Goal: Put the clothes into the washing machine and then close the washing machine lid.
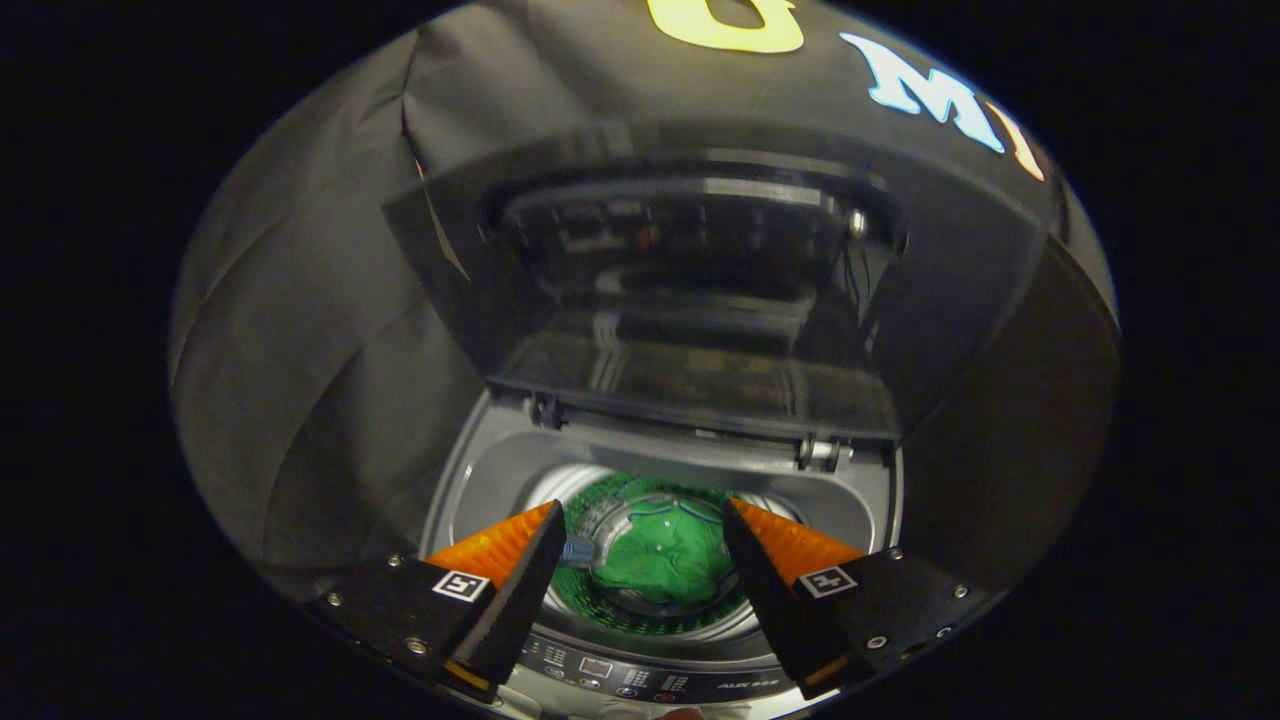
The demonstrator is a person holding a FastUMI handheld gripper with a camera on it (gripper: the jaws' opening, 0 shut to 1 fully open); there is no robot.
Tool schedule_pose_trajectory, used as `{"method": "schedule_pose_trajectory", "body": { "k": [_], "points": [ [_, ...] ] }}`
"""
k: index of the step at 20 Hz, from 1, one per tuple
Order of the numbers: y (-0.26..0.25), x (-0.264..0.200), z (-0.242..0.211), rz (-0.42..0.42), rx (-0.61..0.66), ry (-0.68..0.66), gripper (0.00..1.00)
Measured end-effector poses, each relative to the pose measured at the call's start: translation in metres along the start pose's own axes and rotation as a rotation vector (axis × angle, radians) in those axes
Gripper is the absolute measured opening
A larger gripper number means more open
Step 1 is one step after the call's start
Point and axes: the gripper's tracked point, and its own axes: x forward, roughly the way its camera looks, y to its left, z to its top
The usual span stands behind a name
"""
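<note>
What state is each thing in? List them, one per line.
washing machine lid: raised, standing open behind the tub opening.
green garment: crumpled at the bottom of the drum, touched by neither finger.
drum: uncovered, holding the garment.
hand-held gripper: open, fingers spread above the tub, gripping nothing.

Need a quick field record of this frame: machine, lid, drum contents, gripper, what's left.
machine: top-loading washing machine, control panel nearest the gripper
lid: washing machine lid raised, standing open on its rear hinges
drum contents: green garment lying at the bottom of the drum
gripper: gripper open, empty, fingers spread above the drum opening with the garment seen between them
remaining: lid not yet closed
</note>
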Motion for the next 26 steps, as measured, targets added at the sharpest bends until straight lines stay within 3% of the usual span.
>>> {"method": "schedule_pose_trajectory", "body": {
  "k": [8,13,22,26],
  "points": [
    [0.009,-0.082,0.121,0.025,0.004,-0.177,0.96],
    [0.003,-0.107,0.177,0.011,0.024,-0.252,0.96],
    [-0.008,-0.062,0.224,-0.028,0.012,-0.283,0.96],
    [-0.01,-0.03,0.217,-0.06,-0.008,-0.239,0.96]
  ]
}}
